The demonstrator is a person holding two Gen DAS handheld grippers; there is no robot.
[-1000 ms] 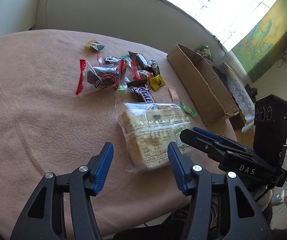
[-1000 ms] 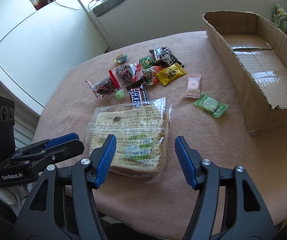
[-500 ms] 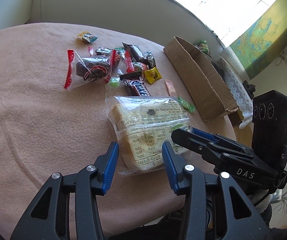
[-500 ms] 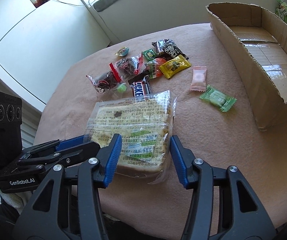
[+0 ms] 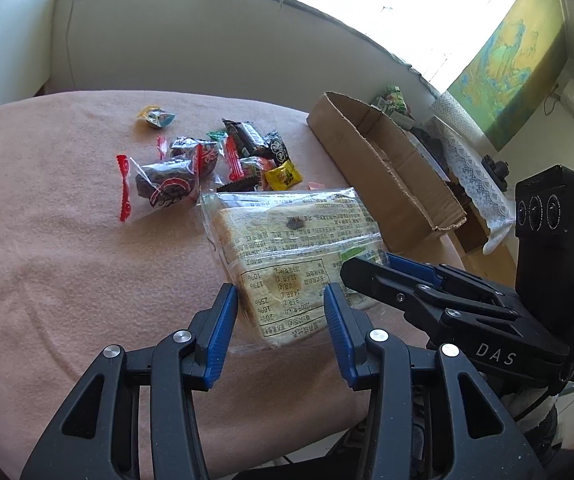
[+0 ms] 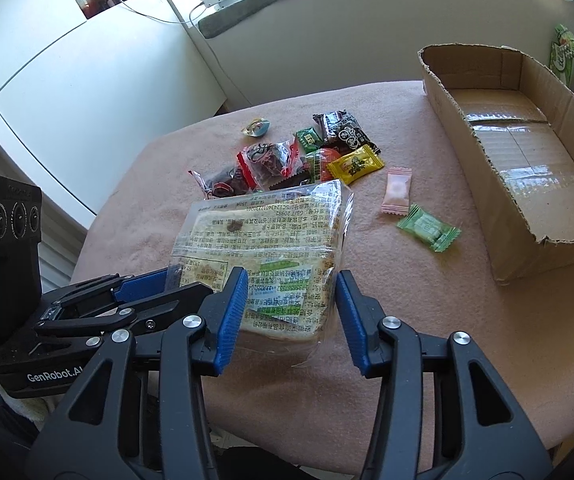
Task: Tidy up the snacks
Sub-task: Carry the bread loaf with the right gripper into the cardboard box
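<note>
A clear bag of sliced bread (image 5: 291, 232) lies on the pink cloth, and both grippers hold its near end. My left gripper (image 5: 279, 296) is shut on the bag's near left corner, blue pads against both sides, and that end tilts up. My right gripper (image 6: 291, 280) has the near right corner of the bread bag (image 6: 263, 236) between its pads, and its jaws are still closing on it. Beyond the bread lies a pile of small wrapped snacks (image 5: 215, 156). An empty open cardboard box (image 6: 467, 152) stands to the right.
A pink candy (image 6: 397, 192) and a green candy (image 6: 429, 230) lie between the bread and the box. A yellow packet (image 6: 355, 164) sits at the pile's edge. The cloth-covered table (image 5: 47, 220) ends just below the grippers. A white wall and windowsill stand behind.
Both grippers moved in on the bread bag and narrowed their jaws onto its near end. The bag's near end has lifted and tilted off the cloth.
</note>
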